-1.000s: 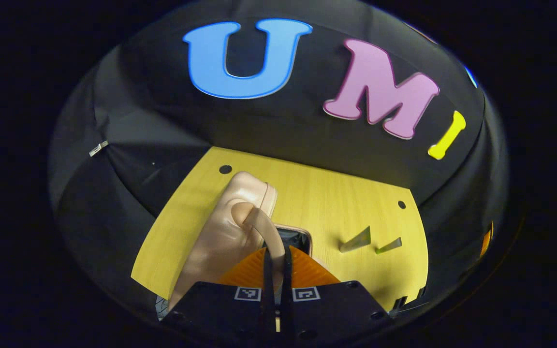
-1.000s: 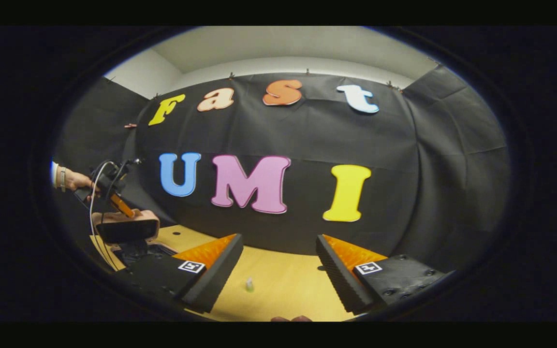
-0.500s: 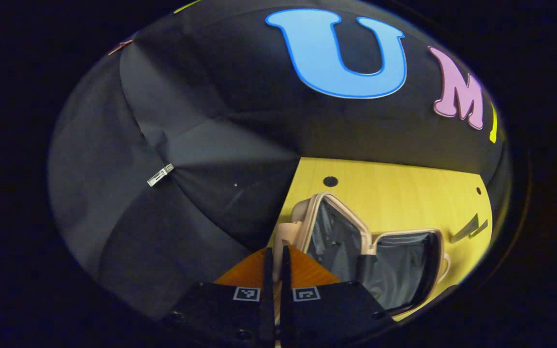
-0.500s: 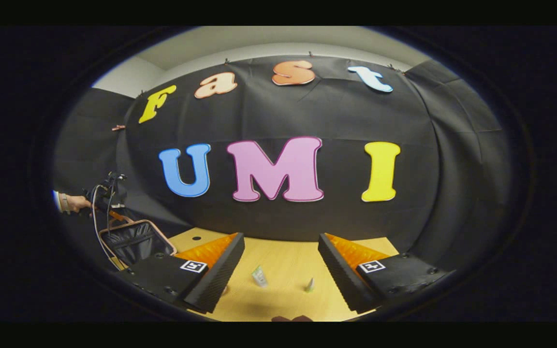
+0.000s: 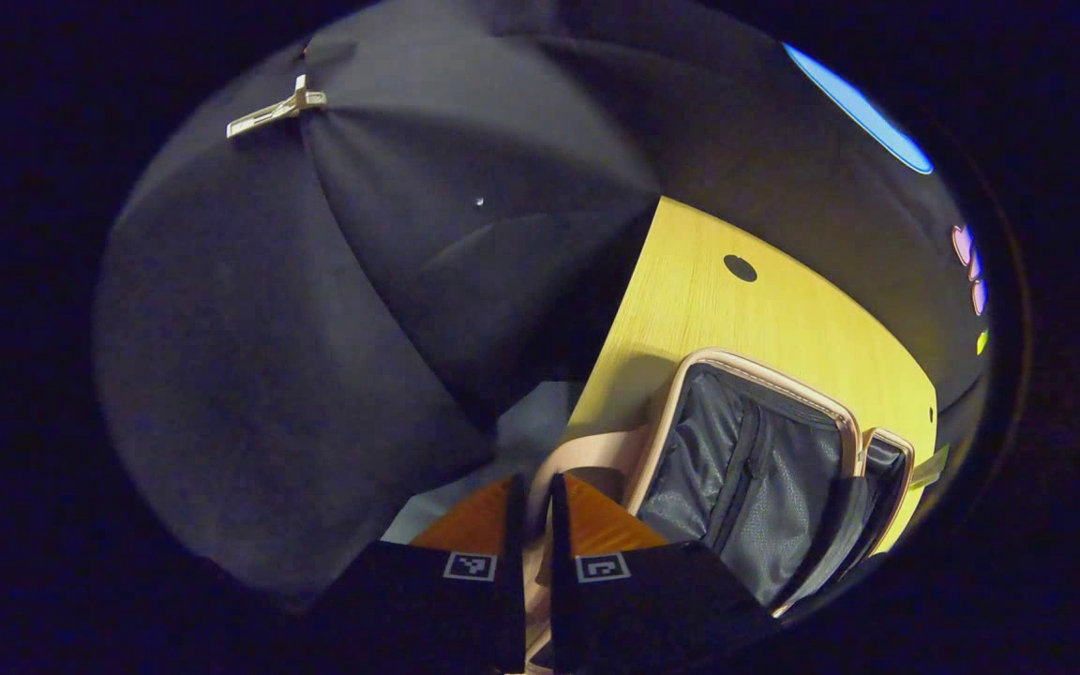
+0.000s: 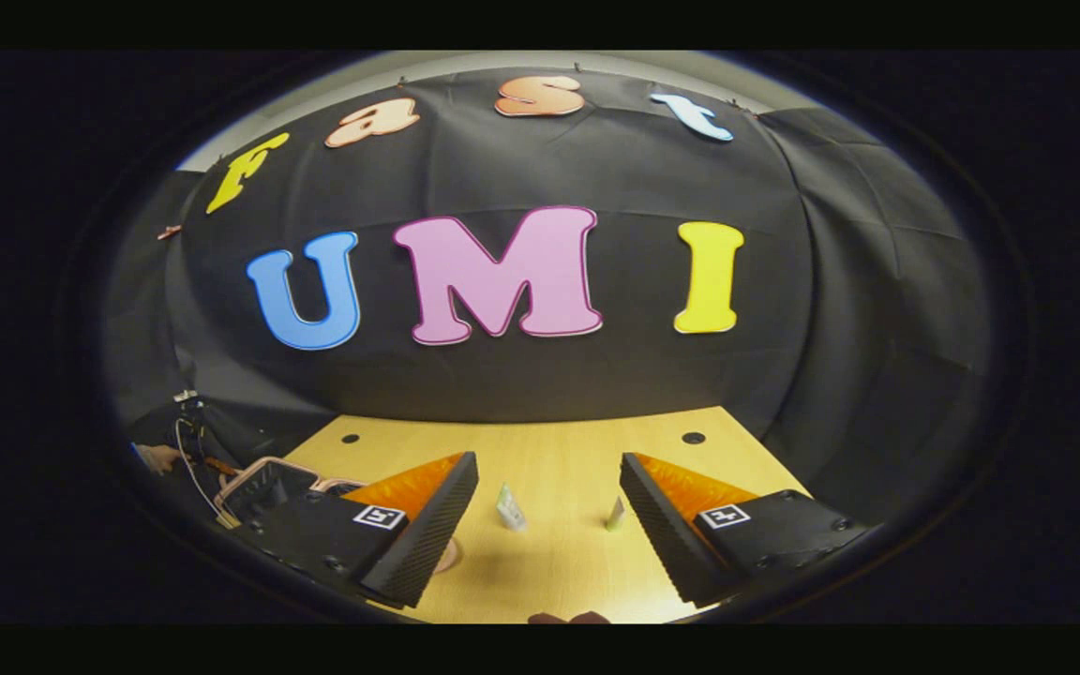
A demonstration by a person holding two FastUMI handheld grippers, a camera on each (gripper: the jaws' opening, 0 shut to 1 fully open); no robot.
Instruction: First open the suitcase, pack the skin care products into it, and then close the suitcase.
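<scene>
1. The suitcase lies open near the table's left edge, dark lining showing, so opening looks done.
2. Two small skin care products still stand mid-table; packing and closing remain.
3. Left gripper has its jaws nearly together around the pinkish handle strap; can't tell if they're pinching it.
4. Right gripper hangs wide open, empty, facing the products.

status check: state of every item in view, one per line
suitcase: open, lid laid back, dark lining showing
left gripper: nearly shut, thin gap, on the suitcase handle
right gripper: open, holding nothing
two skin care tubes: on the table, unpacked
</scene>
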